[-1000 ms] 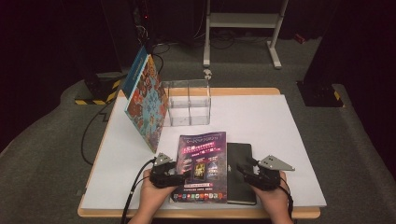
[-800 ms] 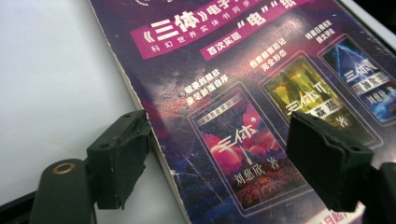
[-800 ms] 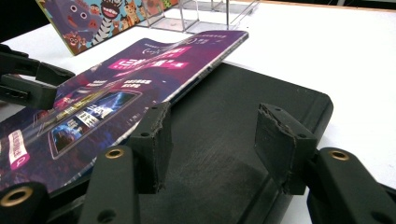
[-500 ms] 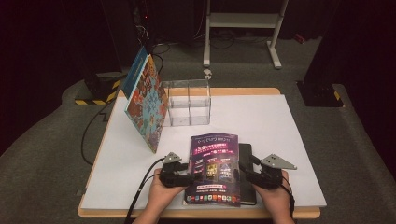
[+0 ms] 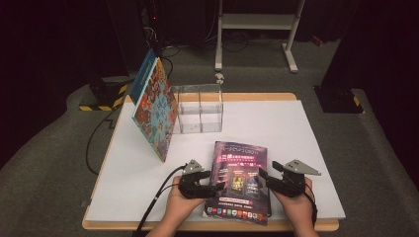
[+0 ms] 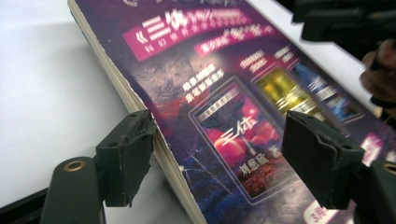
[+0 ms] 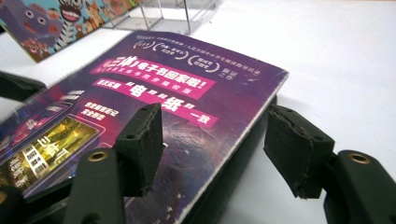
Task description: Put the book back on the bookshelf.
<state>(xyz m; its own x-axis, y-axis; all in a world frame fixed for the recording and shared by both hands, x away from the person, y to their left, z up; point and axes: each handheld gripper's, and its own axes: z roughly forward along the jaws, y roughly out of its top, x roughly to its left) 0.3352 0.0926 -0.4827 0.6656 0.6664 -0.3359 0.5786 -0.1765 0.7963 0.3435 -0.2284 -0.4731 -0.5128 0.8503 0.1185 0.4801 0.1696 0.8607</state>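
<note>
From above, a purple book [image 5: 239,180] lies at the tabletop's [image 5: 306,133] near edge between the left tool [image 5: 210,180] and right tool [image 5: 264,178]. Each tool's own view shows its jaws released, straddling a book edge; the right tool's have just been widening.

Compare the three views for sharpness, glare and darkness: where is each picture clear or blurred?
High view: bright white table, dark surroundings, soft overall. Left gripper view: purple paperback book blurred along its far top edge, sharper near the jaws. Right gripper view: book's pink lettering crisp, yellow glare at lower left; clear plastic organiser soft.
</note>
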